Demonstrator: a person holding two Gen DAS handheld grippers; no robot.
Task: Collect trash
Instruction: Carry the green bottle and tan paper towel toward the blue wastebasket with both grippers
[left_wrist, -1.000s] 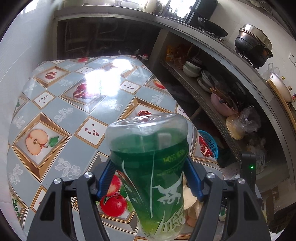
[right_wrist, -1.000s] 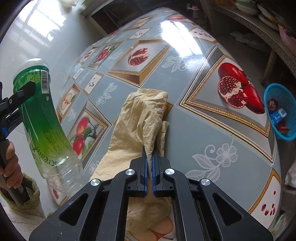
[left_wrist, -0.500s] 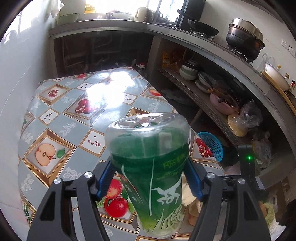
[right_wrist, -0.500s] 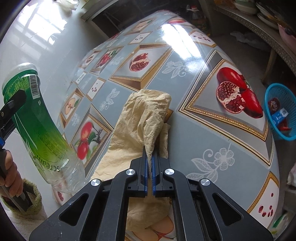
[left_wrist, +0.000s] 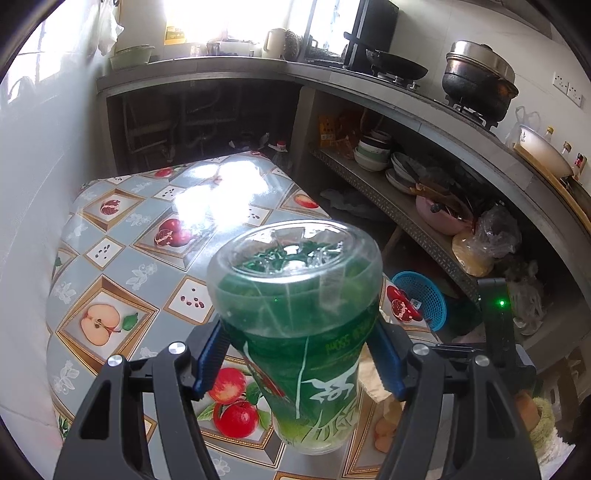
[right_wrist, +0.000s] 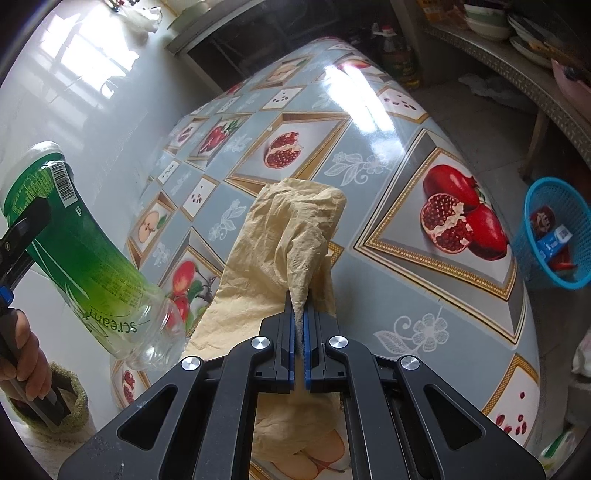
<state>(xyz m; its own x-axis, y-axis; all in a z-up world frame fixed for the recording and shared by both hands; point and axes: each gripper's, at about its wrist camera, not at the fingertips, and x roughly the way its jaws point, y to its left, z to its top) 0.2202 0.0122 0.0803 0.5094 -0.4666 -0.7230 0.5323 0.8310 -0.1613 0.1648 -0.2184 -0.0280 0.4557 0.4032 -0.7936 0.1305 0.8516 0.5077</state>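
Observation:
My left gripper (left_wrist: 301, 354) is shut on an empty green plastic bottle (left_wrist: 299, 325), its clear base turned toward the camera and lifted above the table. The same bottle (right_wrist: 77, 254) shows tilted at the left of the right wrist view, a hand (right_wrist: 22, 350) gripping the tool below it. My right gripper (right_wrist: 301, 314) is shut on a pinch of a crumpled yellowish plastic bag (right_wrist: 284, 240). The bag's pinched part rises off the fruit-patterned table (right_wrist: 406, 184) while its rest trails down toward me.
A blue basket (right_wrist: 557, 236) with wrappers stands on the floor past the table's right edge, seen also as the basket (left_wrist: 421, 299). Beyond are kitchen shelves (left_wrist: 424, 206) with bowls and bags, and a counter with pots (left_wrist: 480, 85). A white wall (right_wrist: 74, 92) borders the table's left side.
Both grippers rose a little with their loads. The left view tilted up, showing more of the counter and shelves. More of the bag has lifted off the table.

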